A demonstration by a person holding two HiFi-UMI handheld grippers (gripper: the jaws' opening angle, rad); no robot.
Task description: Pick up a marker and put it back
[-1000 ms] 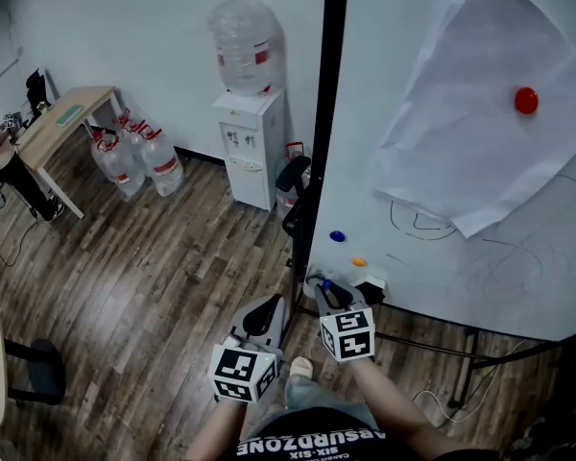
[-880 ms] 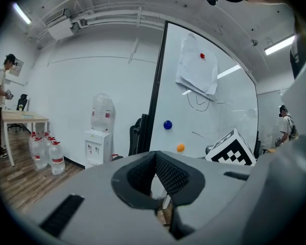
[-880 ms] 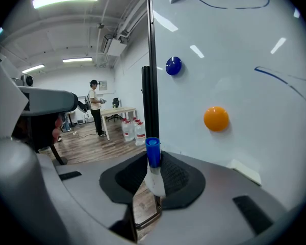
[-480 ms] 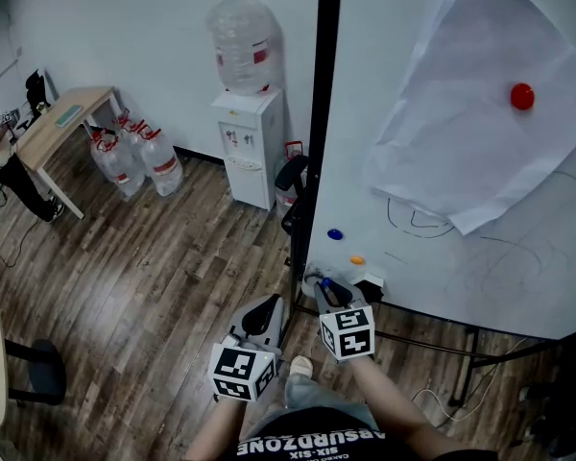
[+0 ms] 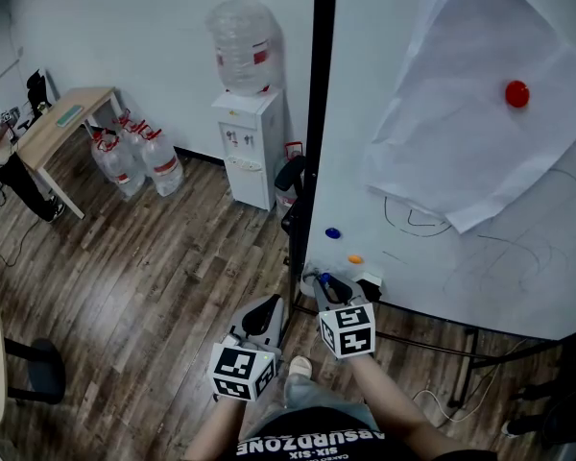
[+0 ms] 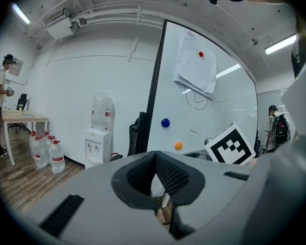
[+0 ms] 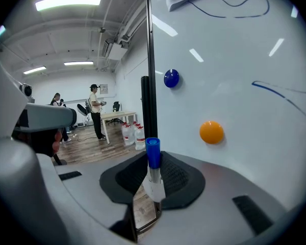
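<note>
My right gripper (image 7: 152,168) clamps blue-capped white marker (image 7: 152,154) upright, near glossy white whiteboard (image 7: 245,60) at right; my left gripper (image 6: 155,161) closed, empty.

Bright, even light from ceiling tube lamps (image 7: 69,2), whose streaks glare on the whiteboard (image 7: 234,86). Gripper views bulge fisheye-wise, corners black; the left gripper (image 6: 156,154) looms soft-focused.

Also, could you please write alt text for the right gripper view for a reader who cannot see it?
The right gripper is shut on a blue-capped marker, close to a whiteboard. A blue magnet and an orange magnet stick to the board.
</note>
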